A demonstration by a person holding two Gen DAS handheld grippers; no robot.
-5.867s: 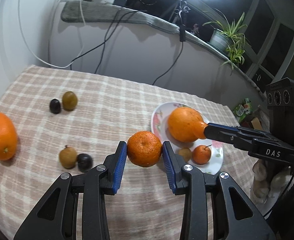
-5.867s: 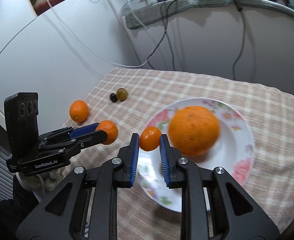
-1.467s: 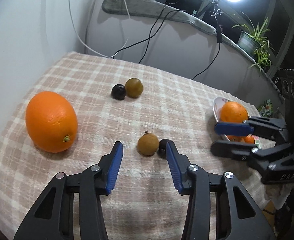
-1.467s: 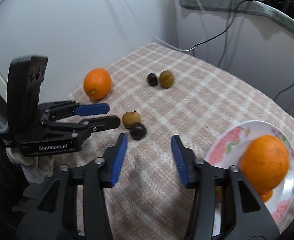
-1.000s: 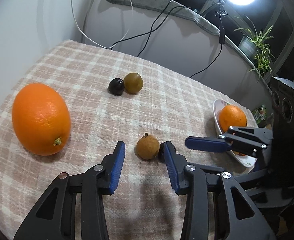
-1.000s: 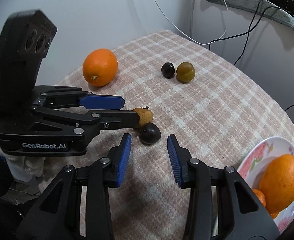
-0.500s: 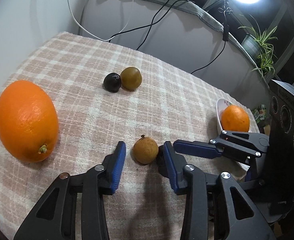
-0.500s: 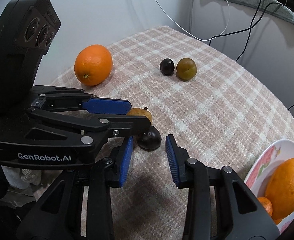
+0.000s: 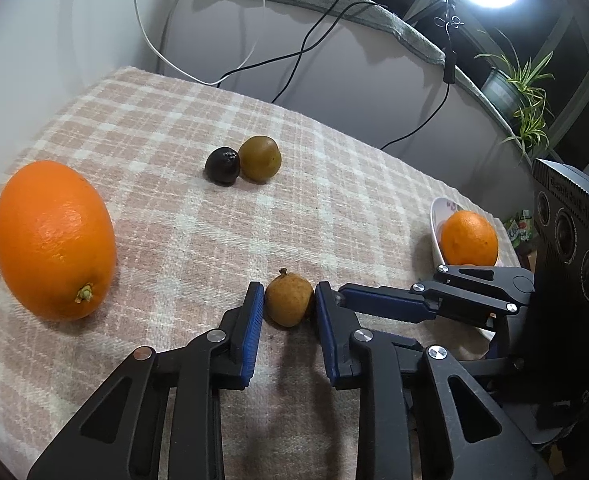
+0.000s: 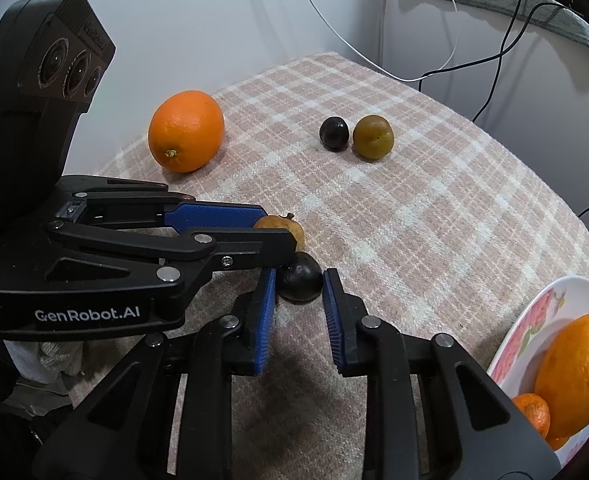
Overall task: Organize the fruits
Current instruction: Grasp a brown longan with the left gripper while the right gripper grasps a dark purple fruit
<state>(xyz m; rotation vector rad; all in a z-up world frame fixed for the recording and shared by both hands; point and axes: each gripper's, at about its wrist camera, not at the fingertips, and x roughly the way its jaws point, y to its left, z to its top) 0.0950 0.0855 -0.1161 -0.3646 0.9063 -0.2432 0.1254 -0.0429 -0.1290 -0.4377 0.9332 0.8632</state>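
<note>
Checked pink-and-cream cloth covers the desk [image 9: 334, 208], with a white wall and trailing cables behind it. Low in the middle of the left wrist view sits a small tan, rough-skinned fruit, a longan by the look of it [image 9: 289, 299], resting on the cloth between the blue pads of the left gripper [image 9: 288, 300]; just beside it, and hidden behind the right-hand pad in that view, is a dark plum-like fruit [image 10: 300, 276], which the right wrist view shows between the pads of the right gripper [image 10: 297, 280]. Both fruits look light and small; the tan one likely has a thin, brittle shell and the dark one a smooth, slippery skin over soft flesh, so each probably wants a gentle squeeze across its widest part, not a hard pinch. The left fingers are narrowed to about the fruit's width, pads at or nearly at its sides, though whether they press it I cannot tell; the right fingers stand a little wider, with a sliver of gap on each side of the dark fruit, and neither fruit is lifted. The two grippers crowd each other, so a bump could roll either fruit. Farther out, a large orange [image 9: 54, 240] lies at the left of the frame, a dark fruit [image 9: 222, 165] and an olive-green one [image 9: 260, 158] touch near the upper middle, and a flowered plate [image 10: 534, 320] at the lower right of the right wrist view holds an orange [image 10: 578, 376] and a smaller mandarin [image 10: 532, 414].
</note>
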